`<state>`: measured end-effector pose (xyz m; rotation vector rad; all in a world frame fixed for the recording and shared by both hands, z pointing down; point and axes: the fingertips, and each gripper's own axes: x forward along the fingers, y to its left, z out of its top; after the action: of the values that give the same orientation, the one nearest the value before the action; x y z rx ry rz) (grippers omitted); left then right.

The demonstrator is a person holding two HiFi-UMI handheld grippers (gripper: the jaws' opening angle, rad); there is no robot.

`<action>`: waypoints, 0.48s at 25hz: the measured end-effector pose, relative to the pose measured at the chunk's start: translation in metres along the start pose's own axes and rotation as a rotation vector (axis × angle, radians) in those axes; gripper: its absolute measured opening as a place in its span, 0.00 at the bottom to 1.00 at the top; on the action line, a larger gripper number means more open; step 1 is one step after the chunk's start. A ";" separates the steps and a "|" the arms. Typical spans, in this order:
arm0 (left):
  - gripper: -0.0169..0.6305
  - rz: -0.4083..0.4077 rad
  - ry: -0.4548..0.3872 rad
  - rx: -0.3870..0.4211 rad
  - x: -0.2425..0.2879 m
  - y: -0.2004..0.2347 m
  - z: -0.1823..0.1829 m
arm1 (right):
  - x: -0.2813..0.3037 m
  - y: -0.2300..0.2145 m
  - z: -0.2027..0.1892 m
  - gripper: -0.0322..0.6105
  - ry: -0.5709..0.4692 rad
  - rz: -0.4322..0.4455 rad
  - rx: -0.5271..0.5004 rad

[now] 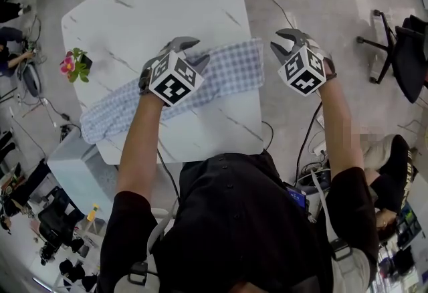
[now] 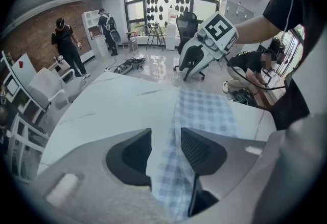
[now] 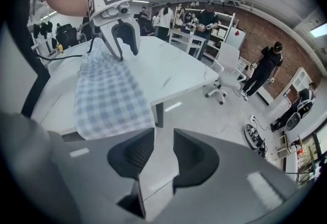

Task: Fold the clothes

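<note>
A blue-and-white checked cloth (image 1: 224, 74) lies as a long folded strip across the near part of the white marble table (image 1: 147, 11), its left end hanging over the edge. My left gripper (image 1: 190, 47) hovers over the strip's middle; in the left gripper view its jaws stand apart with the cloth (image 2: 204, 110) running under and between them, not pressed. My right gripper (image 1: 287, 41) is off the table's right edge, just beyond the cloth's right end. Its jaws are open and empty (image 3: 163, 149), with floor beneath them and the cloth (image 3: 110, 95) to their left.
A small pot of pink flowers (image 1: 75, 64) stands at the table's left edge. A black office chair (image 1: 401, 51) is on the floor at right and a white cabinet (image 1: 80, 171) at near left. Cables run over the floor. People stand in the background.
</note>
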<state>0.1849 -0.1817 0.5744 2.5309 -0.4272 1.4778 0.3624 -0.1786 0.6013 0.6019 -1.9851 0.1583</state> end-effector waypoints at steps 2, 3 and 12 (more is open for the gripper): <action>0.32 0.024 -0.001 -0.004 -0.011 0.001 -0.008 | -0.008 0.009 0.010 0.24 -0.024 -0.015 -0.003; 0.32 0.041 -0.004 -0.013 -0.017 0.002 -0.013 | -0.011 0.014 0.016 0.24 -0.033 -0.020 -0.007; 0.32 0.154 -0.019 -0.147 -0.094 0.004 -0.117 | -0.016 0.081 0.090 0.22 -0.094 -0.029 -0.069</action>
<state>0.0437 -0.1366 0.5501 2.4457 -0.7210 1.4166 0.2577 -0.1350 0.5564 0.6030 -2.0625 0.0435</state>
